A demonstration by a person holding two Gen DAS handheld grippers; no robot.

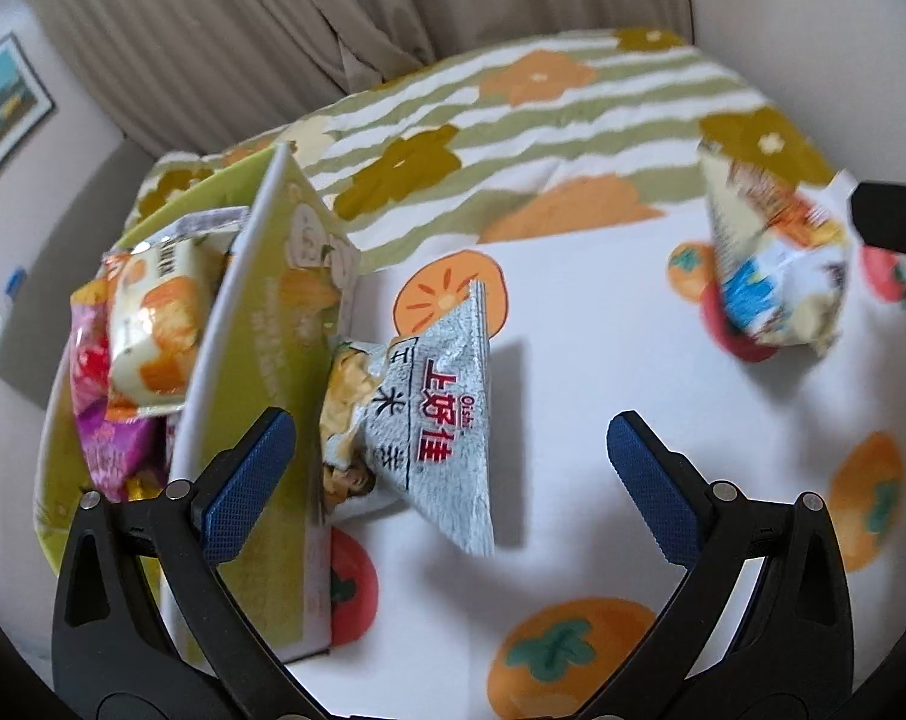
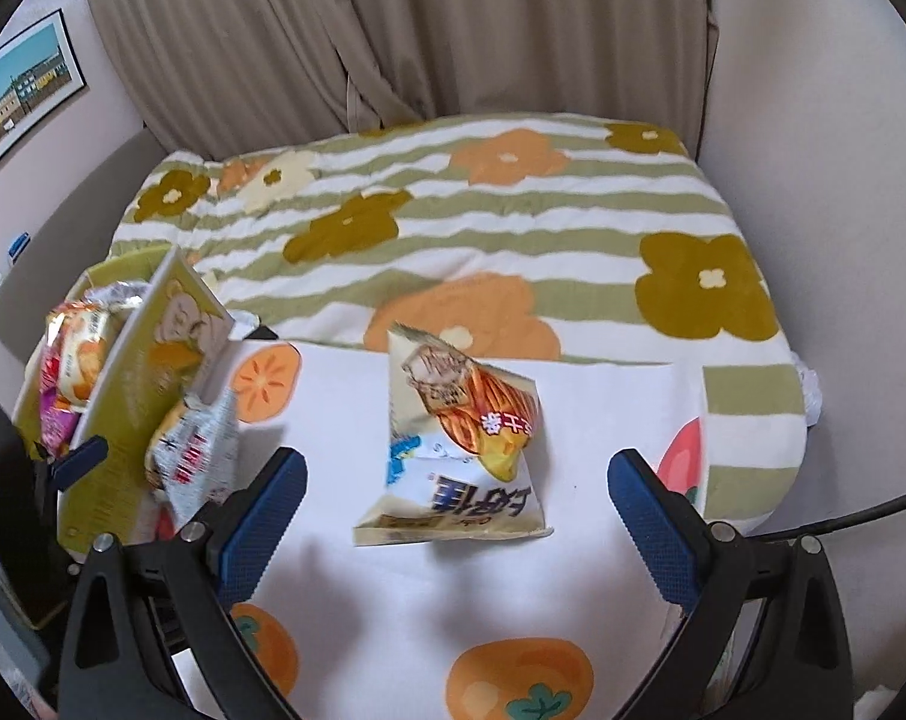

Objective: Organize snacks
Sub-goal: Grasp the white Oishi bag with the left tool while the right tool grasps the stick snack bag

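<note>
A green cardboard box [image 1: 255, 396] stands at the left and holds several snack packs, a yellow-orange one [image 1: 153, 324] on top. A silver Oishi snack bag [image 1: 435, 420] leans against the box's outer wall, just beyond my open left gripper [image 1: 450, 462]. A cream-and-orange snack bag [image 2: 459, 450] lies on the white cloth between and beyond the fingers of my open, empty right gripper [image 2: 456, 510]. The box [image 2: 135, 372] and silver bag [image 2: 195, 456] show at the left of the right wrist view. The cream bag [image 1: 777, 276] shows at the far right of the left view.
A white cloth with persimmon prints [image 2: 393, 612] covers the near surface. A green-striped flower blanket [image 2: 453, 228] lies behind it. Beige curtains [image 2: 393, 30] hang at the back. A framed picture [image 2: 21, 90] hangs on the left wall.
</note>
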